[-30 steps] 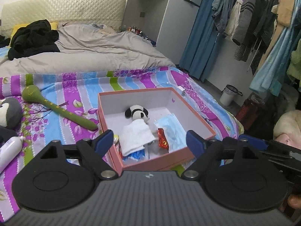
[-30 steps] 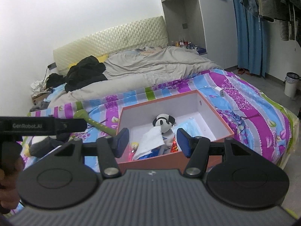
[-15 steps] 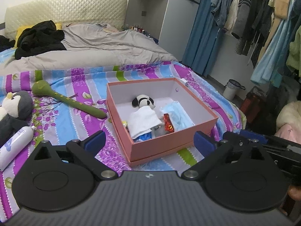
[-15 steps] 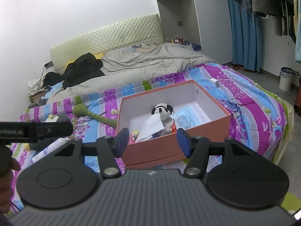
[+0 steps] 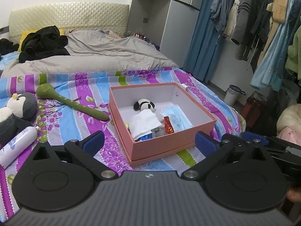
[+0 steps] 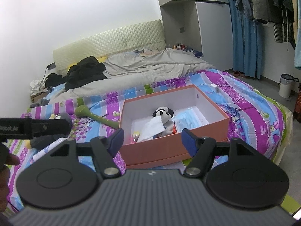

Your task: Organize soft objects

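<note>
Both tongs backed off; box [image 5: 169, 146] holds panda plush [image 5: 144, 105], mask [image 5: 176, 116].

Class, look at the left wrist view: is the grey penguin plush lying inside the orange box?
No. The penguin plush lies on the striped bedspread, left of the orange box.

Ahead of my left gripper [image 5: 149, 144] sits the box [image 5: 169, 146], matt salmon cardboard outside, smooth white inside. In it the panda toy [image 5: 144, 104] is plush, the white cloth [image 5: 144, 123] over it soft and woven, the face mask [image 5: 177, 117] thin pleated fabric, the red wrapper [image 5: 168, 126] glossy foil. Left of my fingers lie a fuzzy penguin plush [image 5: 17, 111], a smooth white plastic bottle [image 5: 17, 145] and a matt green mallet [image 5: 73, 104]. The bedsheet [image 5: 75, 128] is printed cloth.
</note>
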